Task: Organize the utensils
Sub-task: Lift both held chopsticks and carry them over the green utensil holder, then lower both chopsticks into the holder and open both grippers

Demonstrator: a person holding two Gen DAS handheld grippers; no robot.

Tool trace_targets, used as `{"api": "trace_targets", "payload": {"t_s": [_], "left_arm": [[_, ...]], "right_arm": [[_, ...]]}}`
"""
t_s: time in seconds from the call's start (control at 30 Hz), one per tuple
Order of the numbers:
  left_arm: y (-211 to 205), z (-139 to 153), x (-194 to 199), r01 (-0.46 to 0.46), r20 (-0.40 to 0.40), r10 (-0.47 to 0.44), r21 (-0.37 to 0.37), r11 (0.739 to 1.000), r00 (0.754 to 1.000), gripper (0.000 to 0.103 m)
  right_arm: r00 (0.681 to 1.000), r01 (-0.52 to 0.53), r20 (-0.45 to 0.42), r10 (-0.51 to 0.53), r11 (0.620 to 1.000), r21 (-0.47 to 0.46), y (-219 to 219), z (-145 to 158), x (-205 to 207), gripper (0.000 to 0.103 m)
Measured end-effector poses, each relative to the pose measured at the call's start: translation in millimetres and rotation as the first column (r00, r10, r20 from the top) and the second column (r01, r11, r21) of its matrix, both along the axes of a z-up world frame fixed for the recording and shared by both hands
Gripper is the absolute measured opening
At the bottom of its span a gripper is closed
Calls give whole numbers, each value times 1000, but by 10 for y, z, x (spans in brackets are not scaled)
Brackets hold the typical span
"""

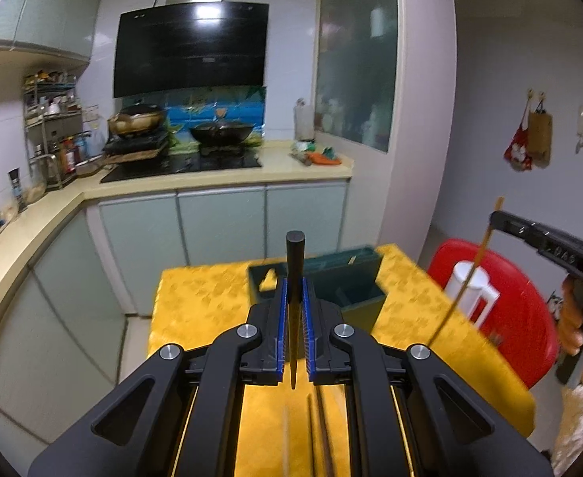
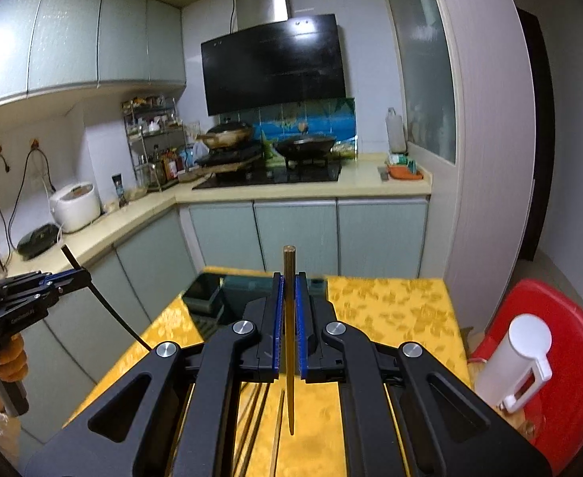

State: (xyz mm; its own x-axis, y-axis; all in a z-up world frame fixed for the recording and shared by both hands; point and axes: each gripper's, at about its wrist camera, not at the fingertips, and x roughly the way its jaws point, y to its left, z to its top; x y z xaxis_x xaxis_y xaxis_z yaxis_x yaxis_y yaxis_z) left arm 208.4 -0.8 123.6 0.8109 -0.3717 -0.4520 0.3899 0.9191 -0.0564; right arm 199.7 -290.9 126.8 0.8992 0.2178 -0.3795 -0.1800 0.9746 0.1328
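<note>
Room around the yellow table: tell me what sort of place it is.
A home kitchen, most likely: a black range hood hangs over a hob with a wok, a white rice cooker stands on the counter, and a spice rack fills the corner.

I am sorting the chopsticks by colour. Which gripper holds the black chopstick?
The left gripper holds the black chopstick. The right gripper holds a golden-brown chopstick, and more chopsticks lie on the yellow table.

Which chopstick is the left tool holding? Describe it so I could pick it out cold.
Start at the small table with the yellow cloth in the middle of the kitchen. Above it, the left tool is shut on the black chopstick, thick round end up. The right tool holds a tan chopstick, and others lie flat on the cloth.
</note>
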Motion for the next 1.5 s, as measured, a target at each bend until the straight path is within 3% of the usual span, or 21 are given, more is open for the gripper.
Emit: {"api": "trace_targets", "payload": {"t_s": [0.17,0.37,0.63,0.83,0.97,1.03,1.07,1.1,1.17,1.3,1.5], "left_arm": [[-246,345,249,31,21,-30,-44,999,999,7],[-568,449,583,1,54,-1,-15,1000,999,7],[-775,56,1033,-43,4,43,-4,999,999,7],[-773,-344,1116,-57,-48,59,41,998,997,7],[-689,-464,1121,-78,-65,81,46,996,995,9],[-643,-457,1096,-87,-60,90,45,995,994,24],[-619,-440,1080,-93,-50,95,43,995,994,42],[-593,-410,1053,-104,-33,105,40,994,994,56],[-578,-365,1031,-108,-19,108,30,994,994,64],[-509,-284,929,-108,-1,108,9,994,994,77],[-409,-263,693,-116,32,115,5,993,993,86]], "right_arm": [[997,29,67,-28,1000,-3,47,303,209,7],[990,72,121,-69,997,-26,81,427,569,7],[996,81,50,-77,993,-84,246,49,1086,7],[999,48,-21,-50,993,-109,361,-292,1170,7],[998,41,-51,-46,995,-93,376,-390,1181,7],[997,38,-57,-43,995,-94,380,-399,1182,10],[997,38,-60,-44,995,-94,381,-394,1179,21],[997,42,-60,-47,995,-90,380,-387,1162,44],[997,68,-36,-71,994,-83,372,-354,1113,74],[997,78,-20,-80,992,-94,356,-309,1064,75],[992,125,14,-124,985,-115,215,-213,855,75]]}}
